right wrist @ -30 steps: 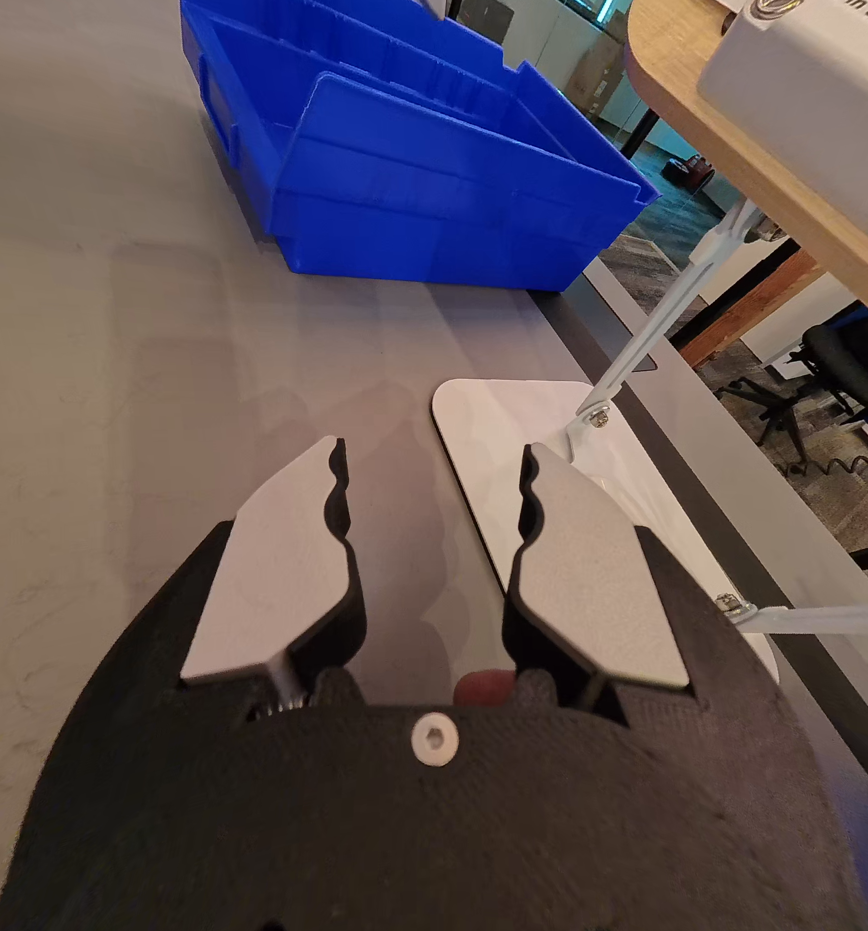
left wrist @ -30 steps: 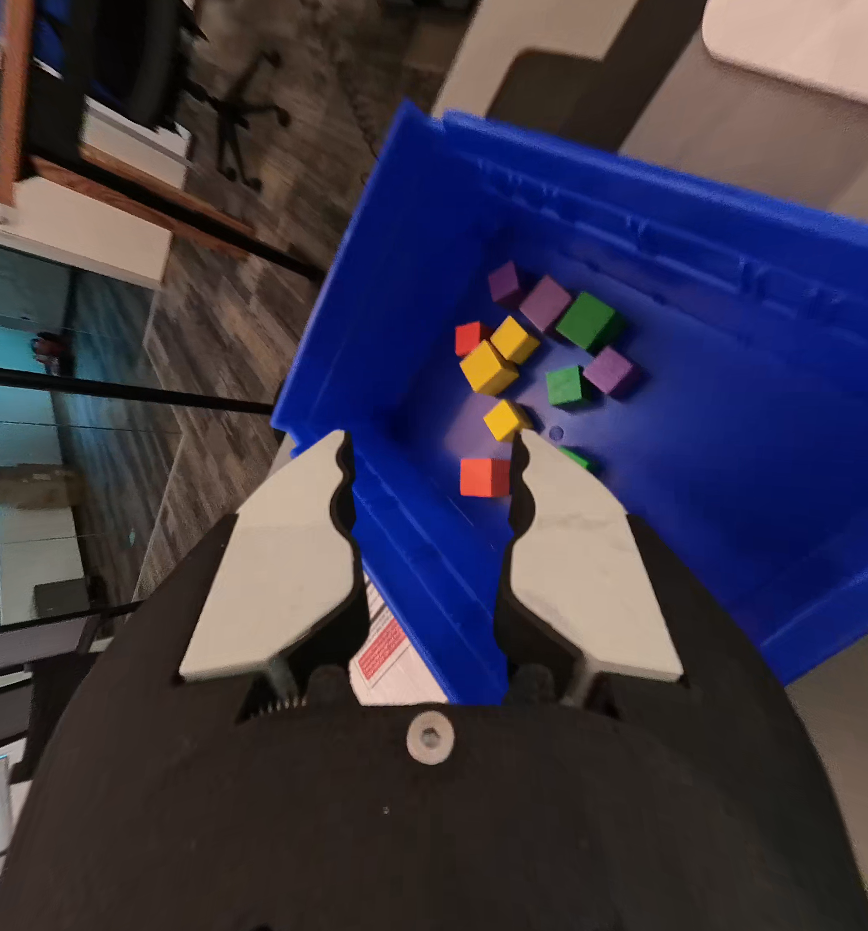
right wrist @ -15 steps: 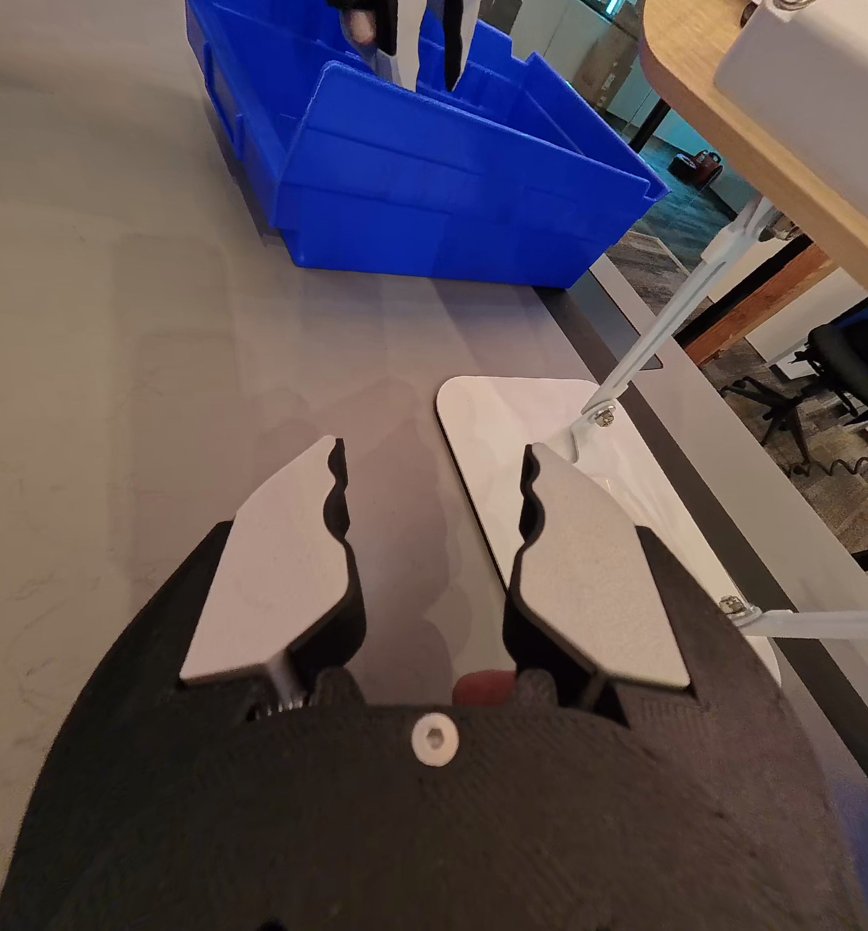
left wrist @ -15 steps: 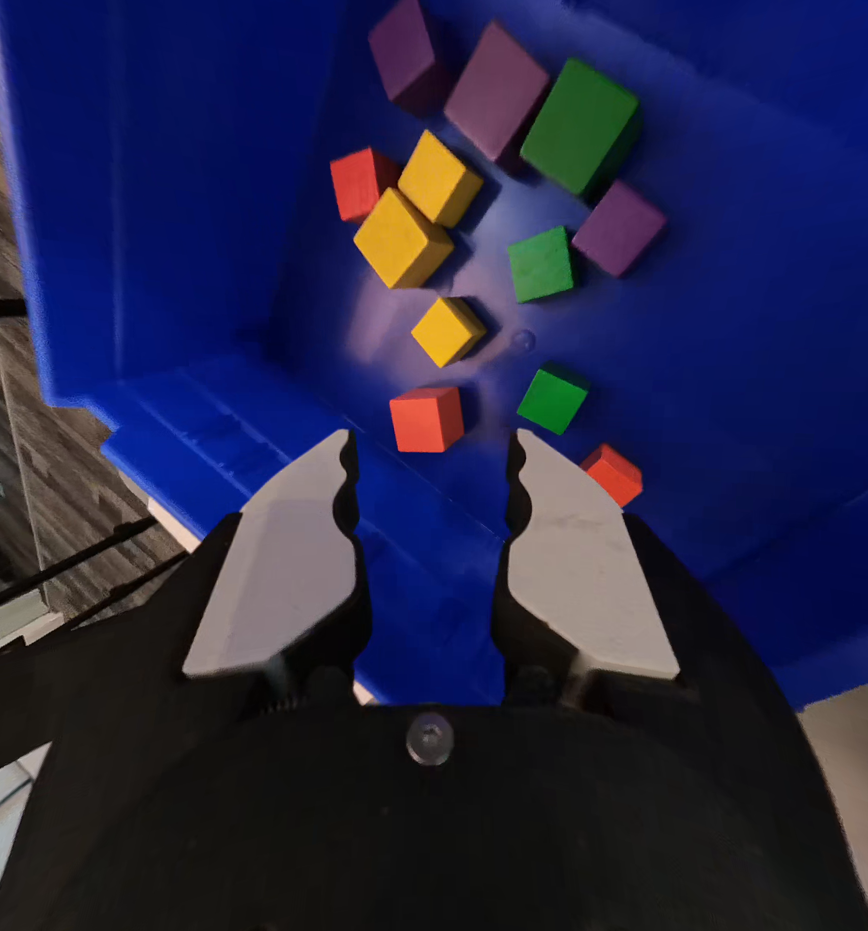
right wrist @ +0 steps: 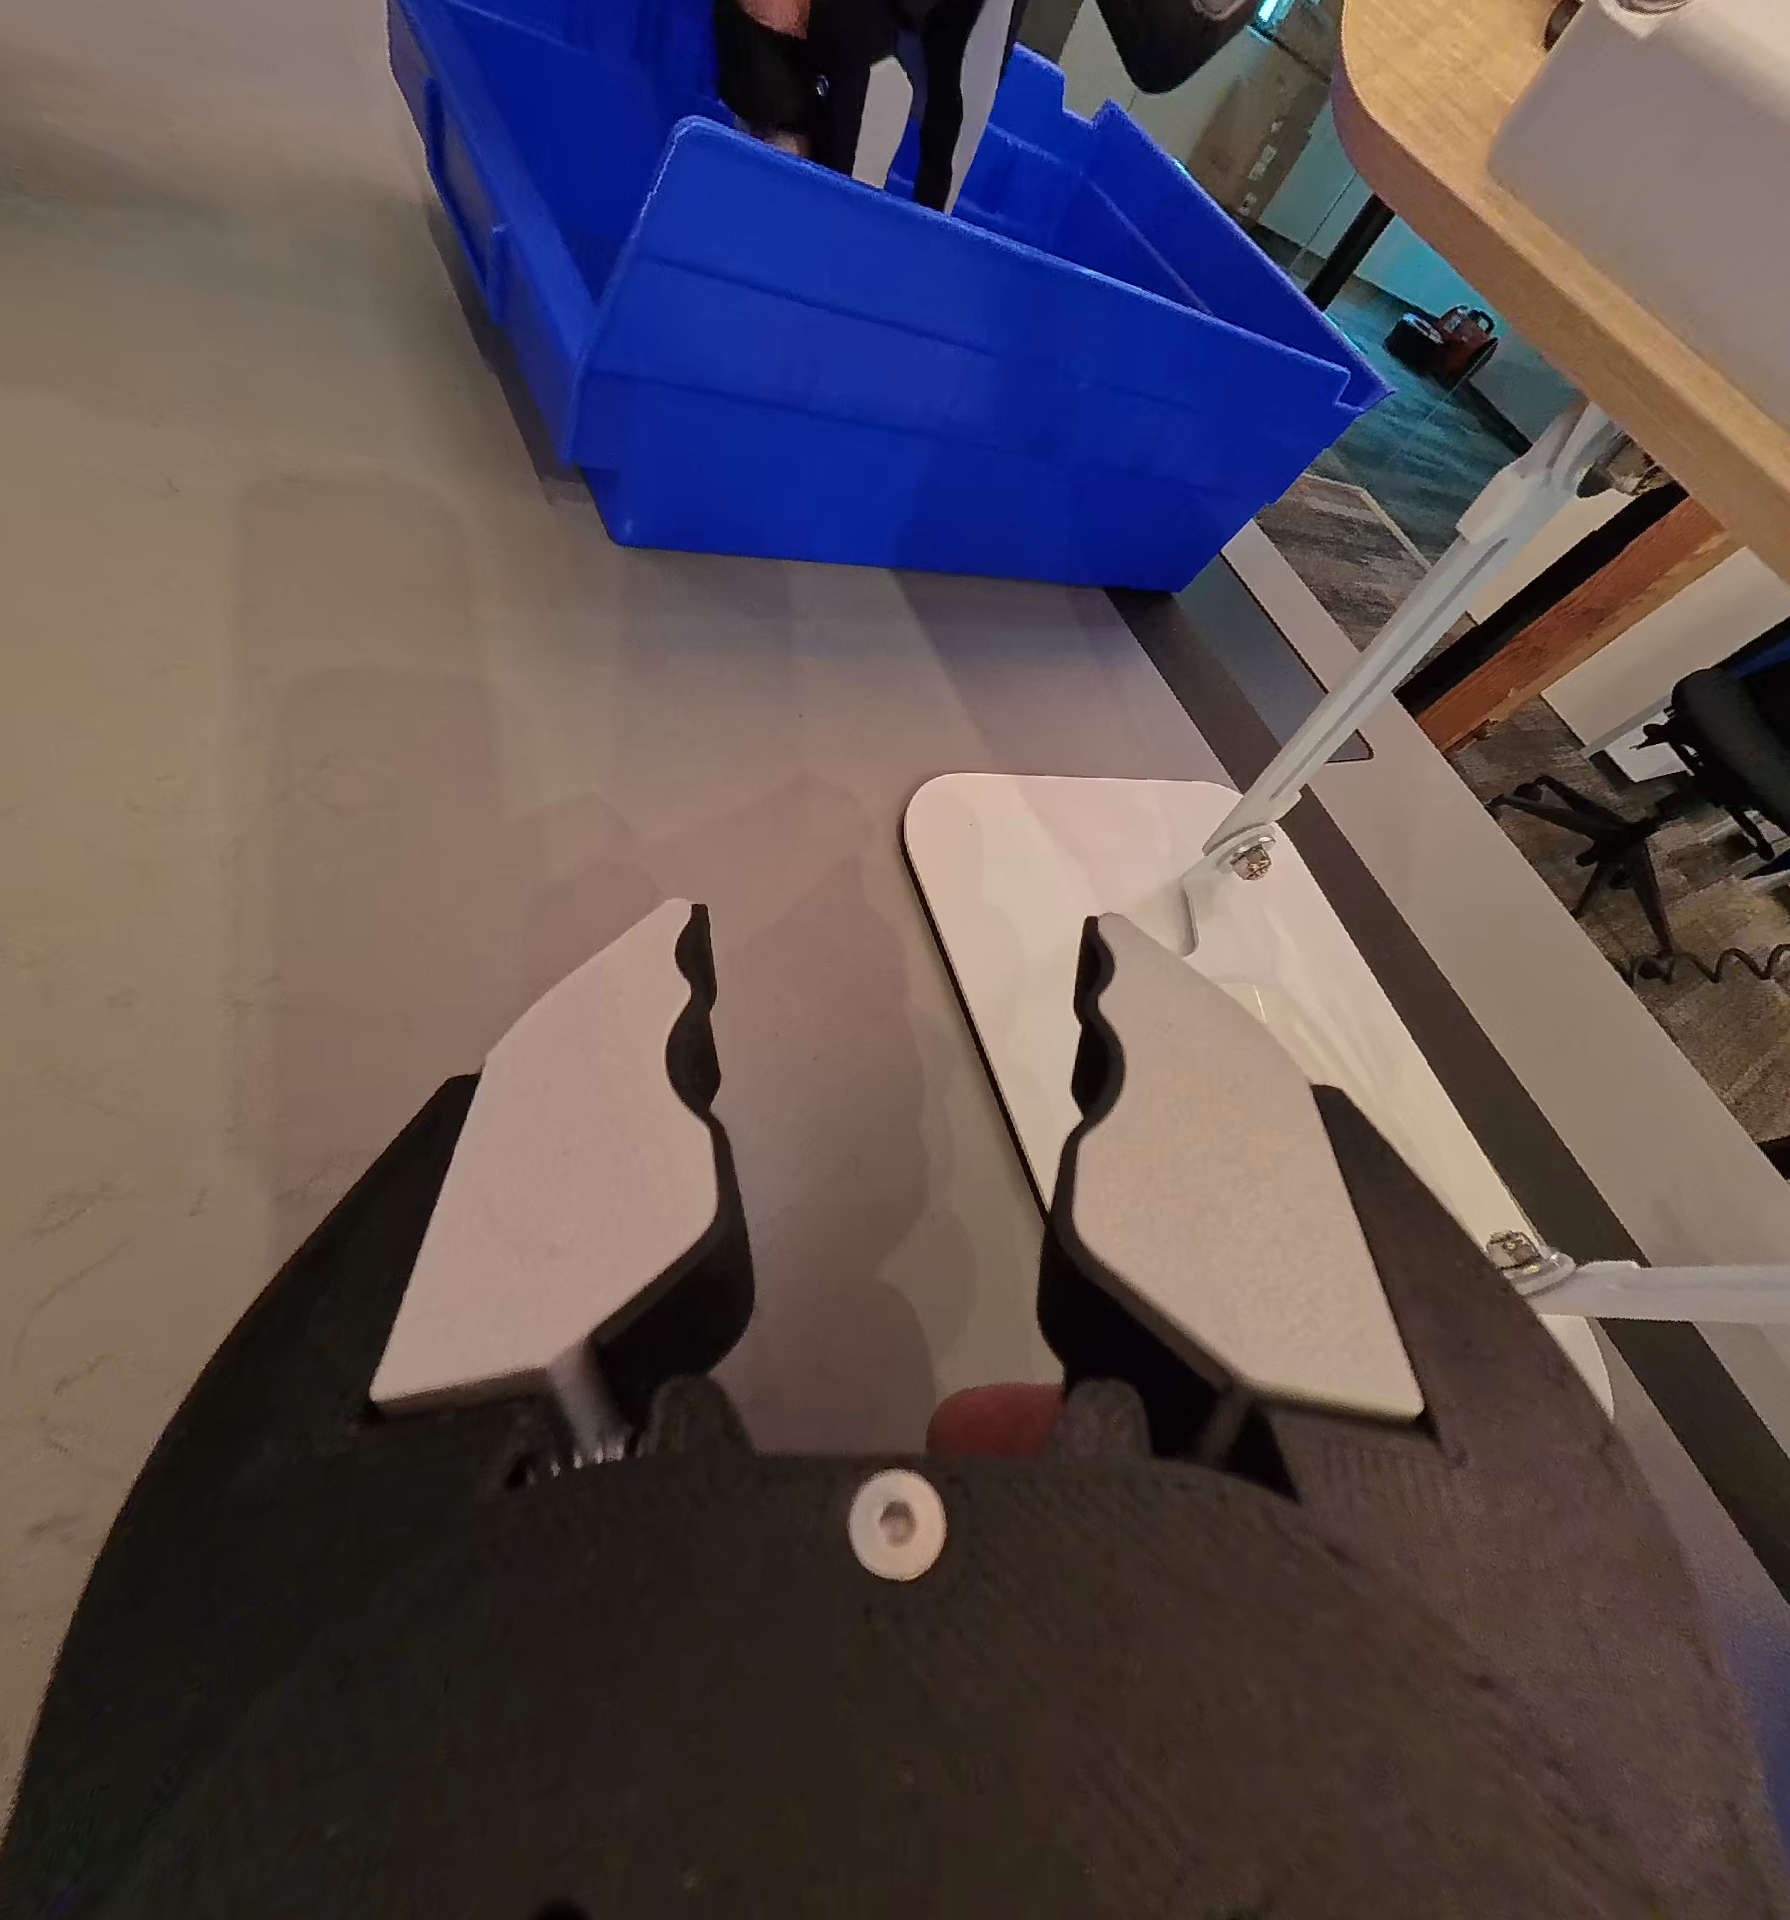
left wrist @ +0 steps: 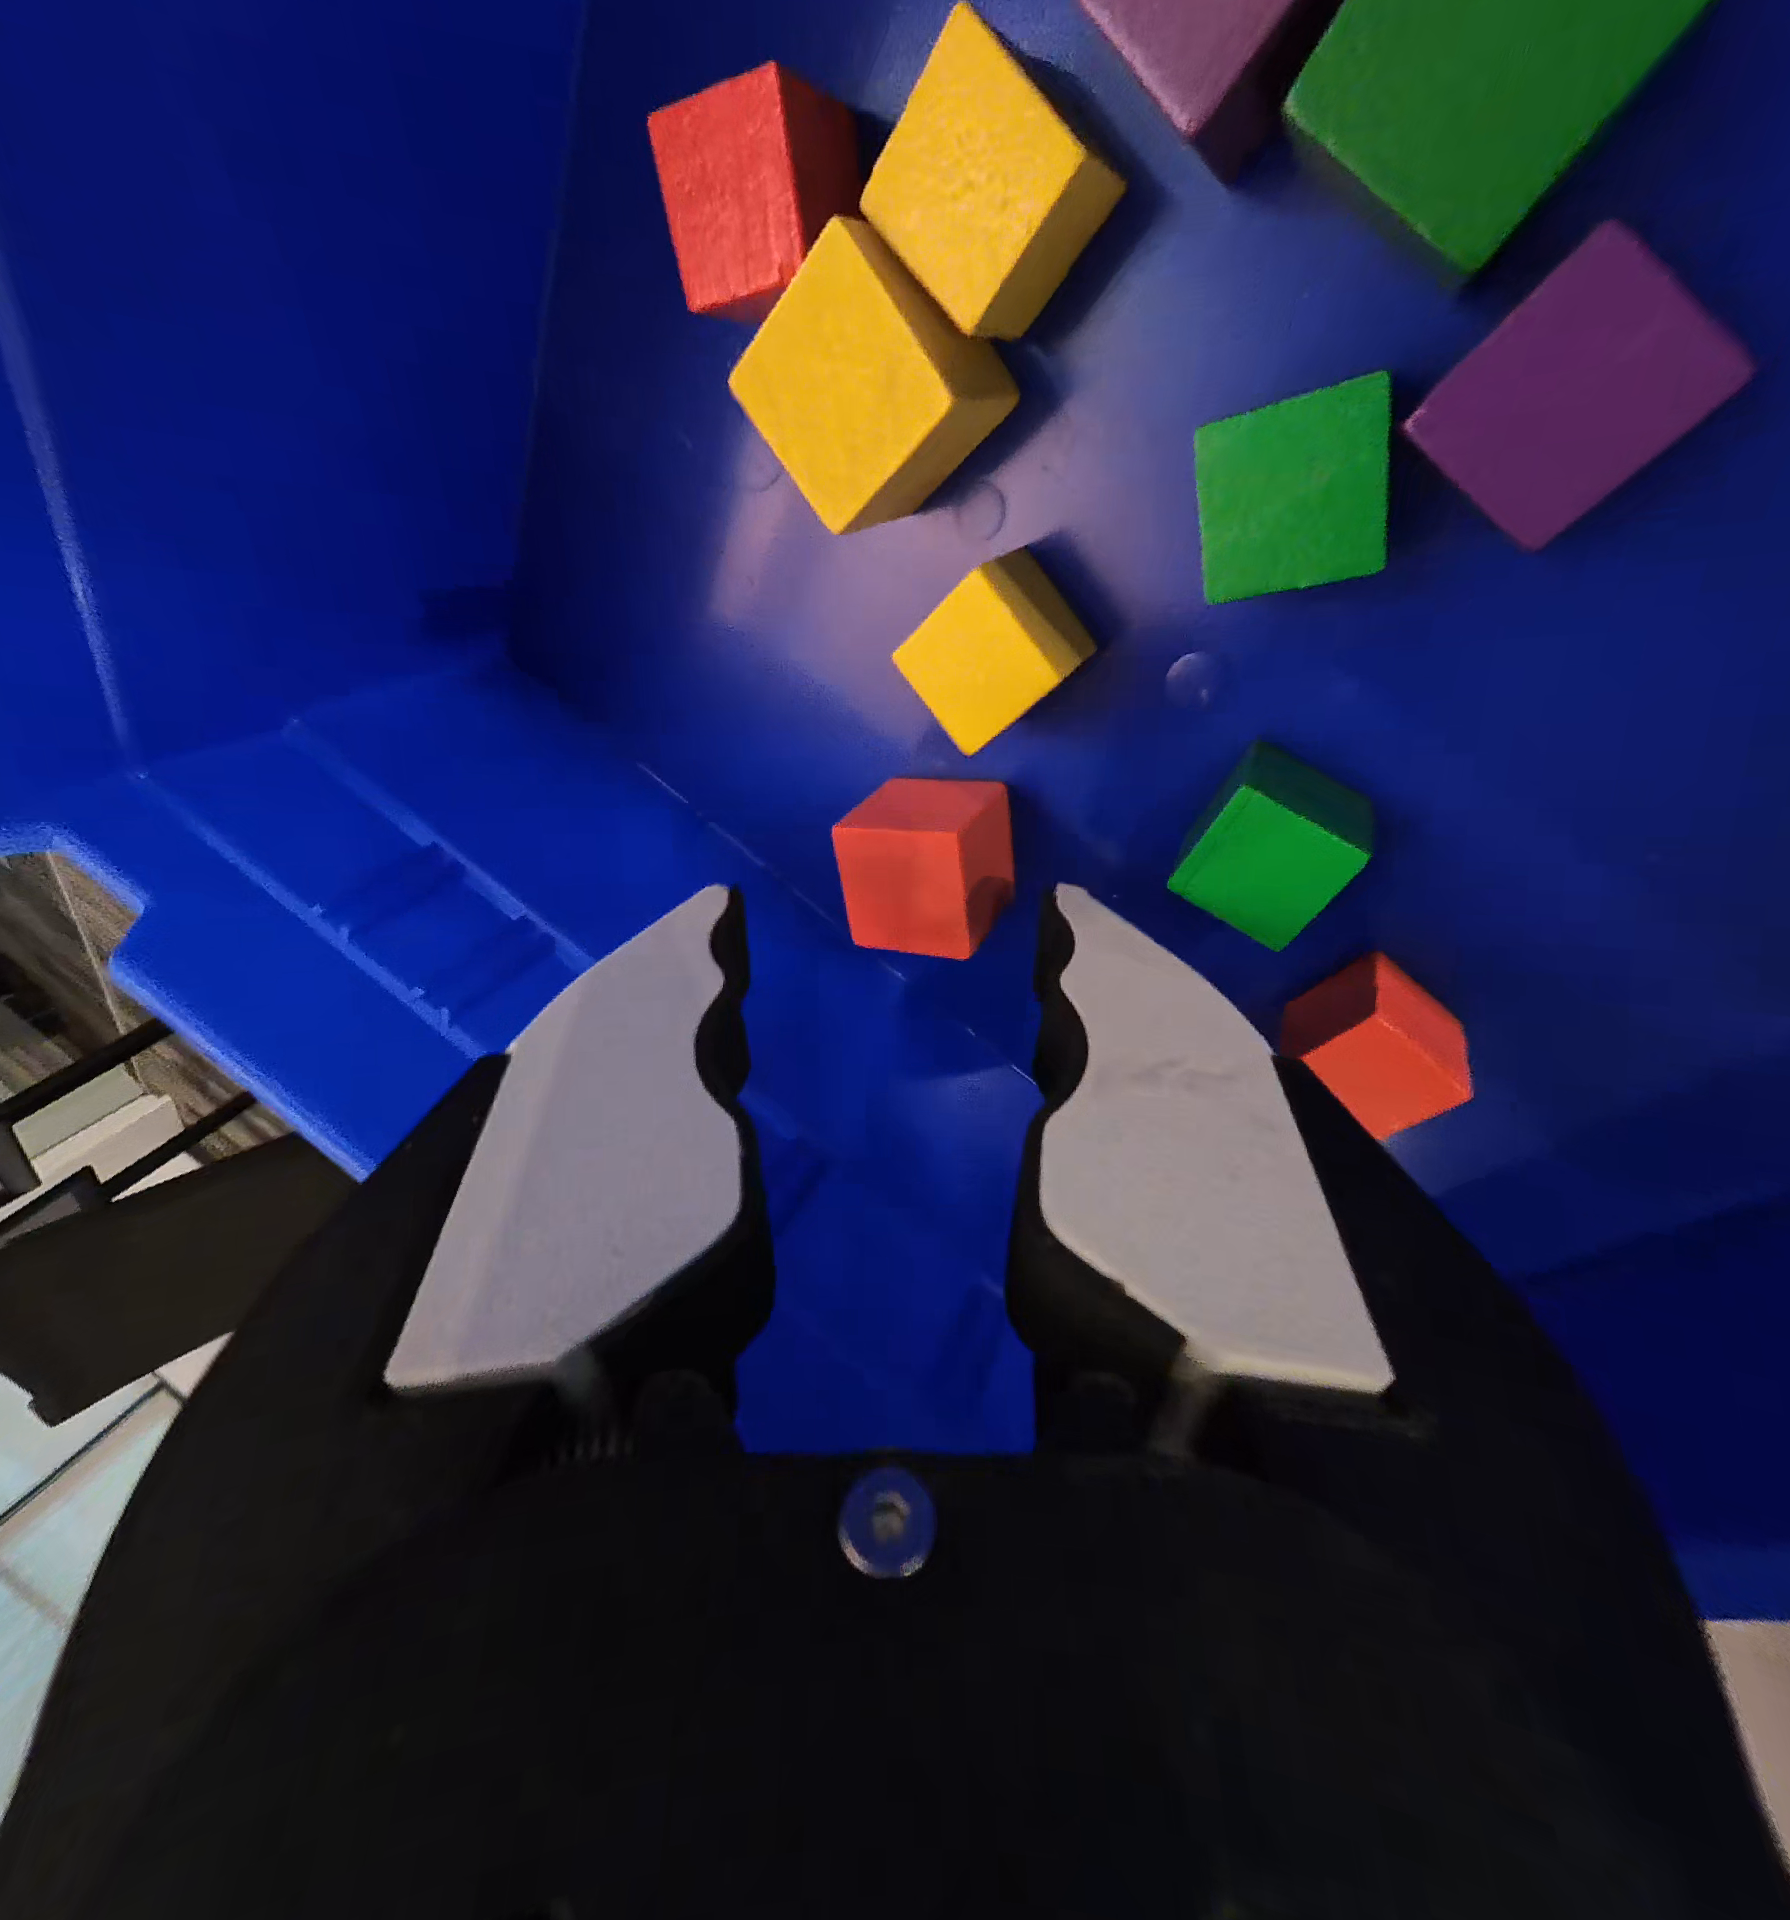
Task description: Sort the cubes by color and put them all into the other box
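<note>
My left gripper (left wrist: 886, 914) is open and empty, low inside a blue box (left wrist: 299, 416). A small red cube (left wrist: 917, 868) lies just beyond its fingertips, apart from them. Around it lie a small yellow cube (left wrist: 990, 649), two larger yellow cubes (left wrist: 865, 374), a second red cube (left wrist: 1379, 1044), a third red cube (left wrist: 740, 187), green cubes (left wrist: 1270, 847) and purple cubes (left wrist: 1577, 384). My right gripper (right wrist: 891, 925) is open and empty above the grey table (right wrist: 247, 727). Two blue boxes (right wrist: 870, 416) stand beyond it, with the left gripper (right wrist: 860, 94) reaching into them.
A white base plate (right wrist: 1057, 862) with a thin white stand lies on the table by my right gripper, near the table's right edge. A wooden tabletop (right wrist: 1597, 343) overhangs at upper right. Office chairs (right wrist: 1764, 748) stand on the floor beyond. There is about 35 centimeters between the tips of the two grippers. From the left gripper's tips to the small yellow cube (left wrist: 990, 649) is close to 4 centimeters.
My left gripper has dropped down into the box and closed in on the small red cube. My right gripper has stayed in place, open.
</note>
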Action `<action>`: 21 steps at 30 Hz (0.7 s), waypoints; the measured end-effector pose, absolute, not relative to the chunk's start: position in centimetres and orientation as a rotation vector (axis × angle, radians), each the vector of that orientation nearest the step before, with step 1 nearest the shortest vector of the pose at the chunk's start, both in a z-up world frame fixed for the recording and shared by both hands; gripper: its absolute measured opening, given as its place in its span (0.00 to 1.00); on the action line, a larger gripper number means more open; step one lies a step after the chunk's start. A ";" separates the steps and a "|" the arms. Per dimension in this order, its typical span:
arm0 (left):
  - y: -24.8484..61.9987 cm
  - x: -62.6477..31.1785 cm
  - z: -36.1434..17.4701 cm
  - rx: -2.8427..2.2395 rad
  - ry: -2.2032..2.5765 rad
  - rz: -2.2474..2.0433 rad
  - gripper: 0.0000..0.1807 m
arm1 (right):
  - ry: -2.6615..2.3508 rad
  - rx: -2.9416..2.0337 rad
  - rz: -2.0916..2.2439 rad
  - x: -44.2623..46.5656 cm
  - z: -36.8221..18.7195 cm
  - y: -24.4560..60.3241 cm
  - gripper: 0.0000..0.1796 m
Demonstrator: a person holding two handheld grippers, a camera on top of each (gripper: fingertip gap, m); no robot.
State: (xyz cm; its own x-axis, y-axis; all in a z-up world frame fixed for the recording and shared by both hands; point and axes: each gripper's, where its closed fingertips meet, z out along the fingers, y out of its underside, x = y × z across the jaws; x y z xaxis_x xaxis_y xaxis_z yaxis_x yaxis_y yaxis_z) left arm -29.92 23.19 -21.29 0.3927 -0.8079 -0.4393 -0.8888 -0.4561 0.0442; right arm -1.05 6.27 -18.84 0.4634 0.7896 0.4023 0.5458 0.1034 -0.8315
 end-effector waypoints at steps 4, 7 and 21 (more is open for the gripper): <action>23.3 -29.6 -21.9 -2.488 1.535 0.637 0.28 | -1.202 -1.566 0.264 -1.1 -18.8 6.3 0.37; 23.4 -29.8 -22.8 -2.535 1.537 0.656 0.27 | -1.202 -1.566 0.265 -1.1 -18.9 6.3 0.38; 23.3 -30.3 -23.4 -2.715 1.400 0.555 0.18 | -1.202 -1.571 0.267 -1.1 -18.9 6.3 0.38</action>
State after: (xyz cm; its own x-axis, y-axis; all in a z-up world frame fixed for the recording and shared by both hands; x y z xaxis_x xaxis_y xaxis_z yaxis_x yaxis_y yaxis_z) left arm -30.27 23.28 -23.40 0.5292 -0.7819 -0.3294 -0.7951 -0.5926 0.1292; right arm -1.12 6.32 -18.91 0.4622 0.7914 0.4002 0.5477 0.1002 -0.8306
